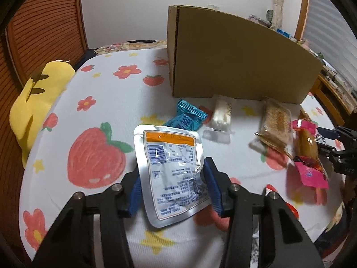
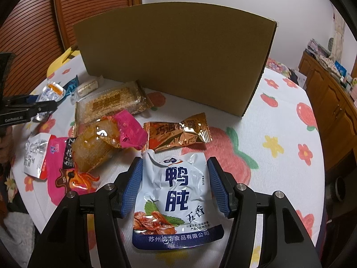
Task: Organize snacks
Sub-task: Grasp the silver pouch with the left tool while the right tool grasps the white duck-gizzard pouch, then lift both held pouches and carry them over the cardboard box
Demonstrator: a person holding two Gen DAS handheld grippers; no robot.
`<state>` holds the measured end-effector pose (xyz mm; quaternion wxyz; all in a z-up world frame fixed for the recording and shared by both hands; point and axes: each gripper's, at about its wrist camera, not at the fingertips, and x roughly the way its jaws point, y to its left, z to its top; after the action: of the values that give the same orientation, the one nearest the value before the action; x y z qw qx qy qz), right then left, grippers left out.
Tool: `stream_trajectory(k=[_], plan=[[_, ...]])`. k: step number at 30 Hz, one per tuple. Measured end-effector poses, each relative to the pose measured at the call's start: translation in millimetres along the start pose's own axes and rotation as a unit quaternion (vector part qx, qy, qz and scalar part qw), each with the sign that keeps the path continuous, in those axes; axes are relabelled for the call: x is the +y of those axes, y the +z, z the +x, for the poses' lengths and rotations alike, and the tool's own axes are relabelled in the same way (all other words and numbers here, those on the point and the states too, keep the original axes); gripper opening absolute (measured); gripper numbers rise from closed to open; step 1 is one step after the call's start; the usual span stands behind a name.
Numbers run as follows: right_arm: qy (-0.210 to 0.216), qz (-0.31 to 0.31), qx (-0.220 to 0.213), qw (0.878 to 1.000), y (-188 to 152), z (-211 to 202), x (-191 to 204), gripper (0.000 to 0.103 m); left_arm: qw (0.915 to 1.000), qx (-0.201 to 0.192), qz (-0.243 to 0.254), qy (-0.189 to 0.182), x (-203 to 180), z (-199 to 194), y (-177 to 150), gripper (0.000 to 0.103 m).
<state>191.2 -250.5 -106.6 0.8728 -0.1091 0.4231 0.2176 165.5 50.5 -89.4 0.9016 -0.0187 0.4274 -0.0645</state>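
In the left wrist view my left gripper (image 1: 173,167) is shut on a silver pouch with an orange band (image 1: 171,167); its foil crumples at the right pad. In the right wrist view my right gripper (image 2: 175,163) is shut on a white and blue pouch (image 2: 176,192) printed with large blue characters, pinched between both blue pads. A tall cardboard box (image 1: 234,55) (image 2: 174,62) stands behind the snacks. The left gripper (image 2: 33,109) shows at the left edge of the right wrist view, and the right gripper (image 1: 334,140) at the right edge of the left wrist view.
Loose on the strawberry-print cloth (image 2: 279,122) lie a teal wrapper (image 1: 185,118), a white bar (image 1: 221,114), a brown crumbly cake pack (image 2: 111,107), a pink pack (image 2: 89,151) and a gold wrapper (image 2: 178,134). A yellow plush (image 1: 33,102) sits at the table's left edge.
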Motion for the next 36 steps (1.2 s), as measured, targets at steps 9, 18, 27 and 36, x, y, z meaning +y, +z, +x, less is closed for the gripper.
stream_trajectory(k=[9,18,27,36], plan=[[0.012,-0.009,0.027,1.0,-3.7,-4.7,-2.7,0.059,0.9995,-0.016,-0.013,-0.022,-1.0,-9.8,-5.0,0.043],[0.01,0.001,0.006,1.0,-10.7,-13.4,0.1,0.056,0.9984,-0.047,-0.009,-0.028,-5.2,-26.1,-1.2,0.043],[0.016,0.015,-0.032,0.999,-3.6,-35.3,0.2,0.056,0.9966,-0.071,-0.001,-0.042,-15.1,-41.3,6.5,0.043],[0.011,-0.006,-0.073,0.997,23.2,-67.0,7.3,0.056,0.9928,-0.105,0.025,-0.052,-32.5,-57.2,43.1,0.043]])
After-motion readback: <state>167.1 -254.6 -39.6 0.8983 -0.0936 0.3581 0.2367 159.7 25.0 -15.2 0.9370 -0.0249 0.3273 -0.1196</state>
